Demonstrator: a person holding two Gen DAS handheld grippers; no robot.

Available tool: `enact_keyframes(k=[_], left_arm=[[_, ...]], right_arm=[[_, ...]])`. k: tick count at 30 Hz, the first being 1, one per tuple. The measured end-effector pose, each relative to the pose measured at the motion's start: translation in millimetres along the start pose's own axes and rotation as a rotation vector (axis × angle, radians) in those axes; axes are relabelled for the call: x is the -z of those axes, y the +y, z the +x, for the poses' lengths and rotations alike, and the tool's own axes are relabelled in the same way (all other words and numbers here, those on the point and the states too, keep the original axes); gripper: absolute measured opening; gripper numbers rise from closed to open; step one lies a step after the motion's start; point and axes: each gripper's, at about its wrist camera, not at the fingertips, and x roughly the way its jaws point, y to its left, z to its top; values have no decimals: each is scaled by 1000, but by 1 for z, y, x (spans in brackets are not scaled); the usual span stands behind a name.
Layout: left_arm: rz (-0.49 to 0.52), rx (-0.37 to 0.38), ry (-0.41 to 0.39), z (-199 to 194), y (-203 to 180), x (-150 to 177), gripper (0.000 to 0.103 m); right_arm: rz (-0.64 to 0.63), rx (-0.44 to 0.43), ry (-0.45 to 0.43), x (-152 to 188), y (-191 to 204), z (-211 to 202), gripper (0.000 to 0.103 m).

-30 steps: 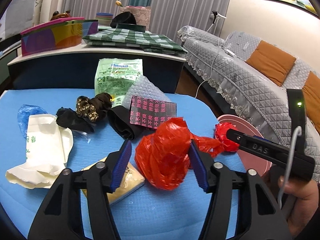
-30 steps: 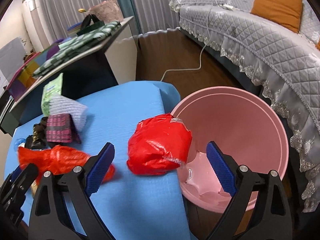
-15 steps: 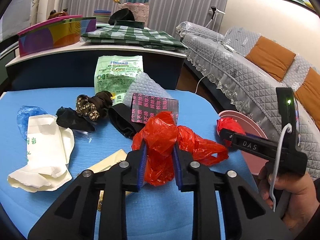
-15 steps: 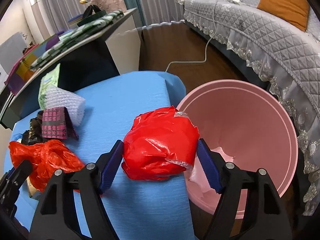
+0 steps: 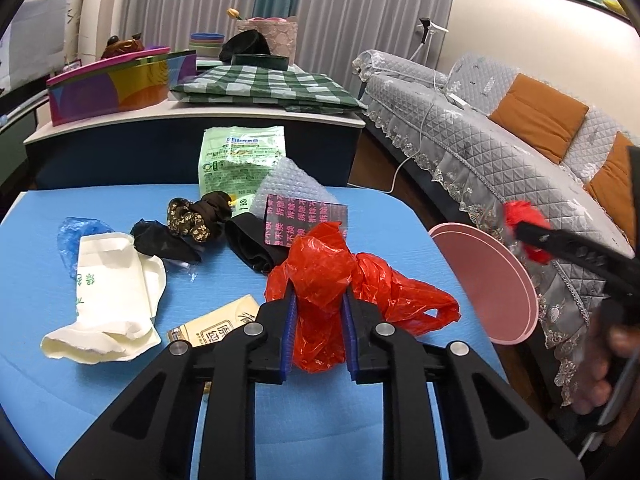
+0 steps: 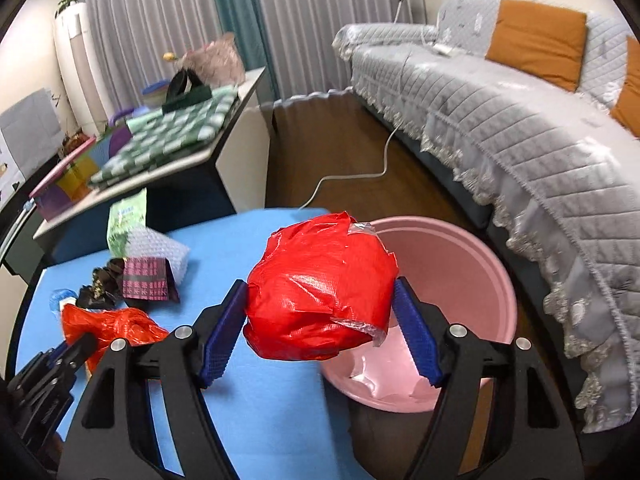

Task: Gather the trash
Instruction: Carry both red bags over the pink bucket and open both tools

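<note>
The left claw [image 5: 318, 330] is clamped on a crumpled red plastic bag [image 5: 320, 272], pinching it at the bunched middle so the loose handles trail off toward 3 o'clock over the blue counter [image 5: 120, 380]; a grip on the thick part probably keeps the slippery film from sliding out. The right claw [image 6: 320, 338] squeezes a taped red plastic ball [image 6: 320, 292] between its blue pads, raised off the counter at the near rim of the pink bin [image 6: 460, 280], which stands beside the counter at 3 o'clock. The bin sits below the counter edge, likely so trash can simply be dropped in.

More trash lies on the counter in the left wrist view: a white paper bag [image 5: 108, 292] at 9 o'clock, a tan packet [image 5: 218, 320] just beside the left claw, dark fabric scraps [image 5: 192, 220] at 11 o'clock, and a green packet [image 5: 236, 164] with bubble wrap [image 5: 288, 184] at 12 o'clock.
</note>
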Motion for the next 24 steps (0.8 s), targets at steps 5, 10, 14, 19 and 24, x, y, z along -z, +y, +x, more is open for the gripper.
enact_keyframes(k=[5, 10, 14, 19, 24], left_arm=[[31, 21, -17, -11, -12, -5, 19], [38, 40, -26, -17, -28, -13, 19], [57, 60, -31, -16, -45, -22, 19], [75, 86, -32, -4, -70, -37, 19], [110, 102, -21, 20, -96, -48, 19]], right_arm=[[-18, 22, -48, -17, -21, -44, 72], [-42, 54, -78, -42, -49, -78, 72], [-59, 59, -84, -61, -72, -90, 72], [-37, 68, -97, -64, -96, -82, 72], [36, 57, -54, -48, -115, -55, 72]])
